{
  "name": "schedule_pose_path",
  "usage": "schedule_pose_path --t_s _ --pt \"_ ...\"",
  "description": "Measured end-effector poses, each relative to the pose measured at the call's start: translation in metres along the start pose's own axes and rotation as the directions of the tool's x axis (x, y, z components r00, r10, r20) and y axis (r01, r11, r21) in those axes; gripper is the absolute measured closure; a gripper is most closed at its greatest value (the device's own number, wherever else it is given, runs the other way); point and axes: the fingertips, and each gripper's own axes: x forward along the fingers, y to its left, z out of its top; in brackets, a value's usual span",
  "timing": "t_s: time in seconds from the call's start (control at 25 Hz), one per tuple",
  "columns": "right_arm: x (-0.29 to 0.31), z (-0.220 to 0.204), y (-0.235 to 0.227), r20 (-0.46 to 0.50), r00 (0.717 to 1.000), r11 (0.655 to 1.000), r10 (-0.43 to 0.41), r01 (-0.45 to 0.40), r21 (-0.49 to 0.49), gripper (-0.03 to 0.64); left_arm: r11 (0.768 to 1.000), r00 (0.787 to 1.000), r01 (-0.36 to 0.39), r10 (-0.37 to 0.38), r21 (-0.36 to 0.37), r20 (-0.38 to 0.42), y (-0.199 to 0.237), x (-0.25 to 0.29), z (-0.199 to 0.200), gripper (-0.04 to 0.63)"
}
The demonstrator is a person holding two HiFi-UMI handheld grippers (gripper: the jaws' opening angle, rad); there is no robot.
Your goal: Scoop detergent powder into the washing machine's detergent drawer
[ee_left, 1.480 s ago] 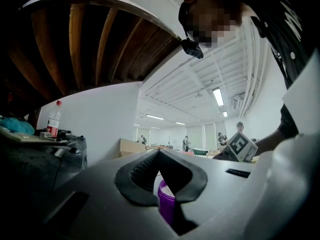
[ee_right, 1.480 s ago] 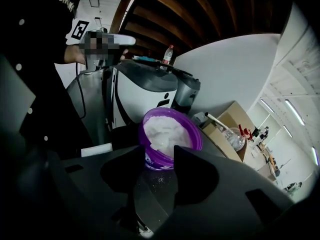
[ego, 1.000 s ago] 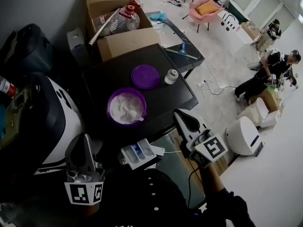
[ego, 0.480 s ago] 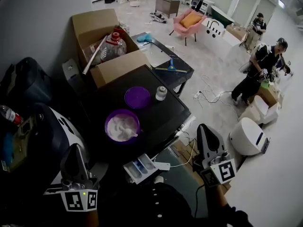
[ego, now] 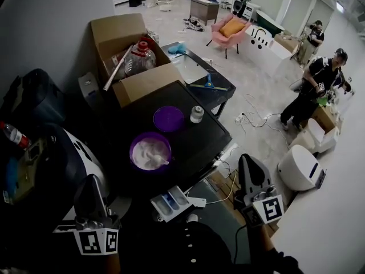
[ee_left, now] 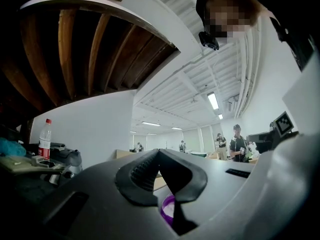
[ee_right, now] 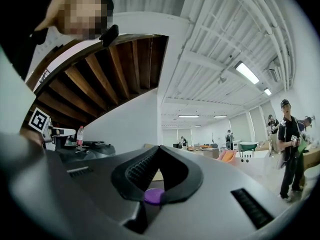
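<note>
A purple bowl (ego: pixel 150 152) of white detergent powder stands on the black table (ego: pixel 199 141), with a white scoop (ego: pixel 159 161) lying in the powder. Its purple lid (ego: pixel 169 119) and a small white jar (ego: pixel 197 114) sit just behind. The white detergent drawer (ego: pixel 171 202) juts out below the table's near edge. My left gripper (ego: pixel 92 179) is held low at the left, shut and empty. My right gripper (ego: pixel 247 159) hovers right of the drawer, off the table, also shut and empty. Both gripper views point upward, with a purple piece (ee_left: pixel 167 210) (ee_right: pixel 154 196) showing under the closed jaws.
A white and black washing machine (ego: pixel 68 164) stands at the left with a water bottle (ego: pixel 11 135) on top. An open cardboard box (ego: pixel 134 59) holding a large jug is behind the table. People stand at the far right, near a white round appliance (ego: pixel 299 167) on the floor.
My right gripper has dropped back and to the right, away from the table edge. The head view has pulled back a little; bowl, lid and drawer stay in place.
</note>
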Motion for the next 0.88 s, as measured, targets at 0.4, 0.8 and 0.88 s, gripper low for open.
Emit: schedule_pose_path --t_s 0.4,0.8,0.88 --pt "0.014 0.000 0.015 -0.010 0.999 0.999 0.040 -0.040 -0.017 0.589 1.000 1.000 -0.005 0.005 0.001 0.008 -0.001 -0.003 0.001 0.580" --pt "0.026 -0.004 0.016 -0.010 0.998 0.998 0.054 -0.054 -0.015 0.589 1.000 1.000 -0.012 0.012 -0.001 0.003 0.000 0.002 -0.005 0.580" --pt "0.028 -0.006 0.016 -0.009 0.998 0.998 0.055 -0.055 -0.016 0.589 1.000 1.000 -0.014 0.014 -0.002 0.002 0.001 0.003 -0.007 0.580"
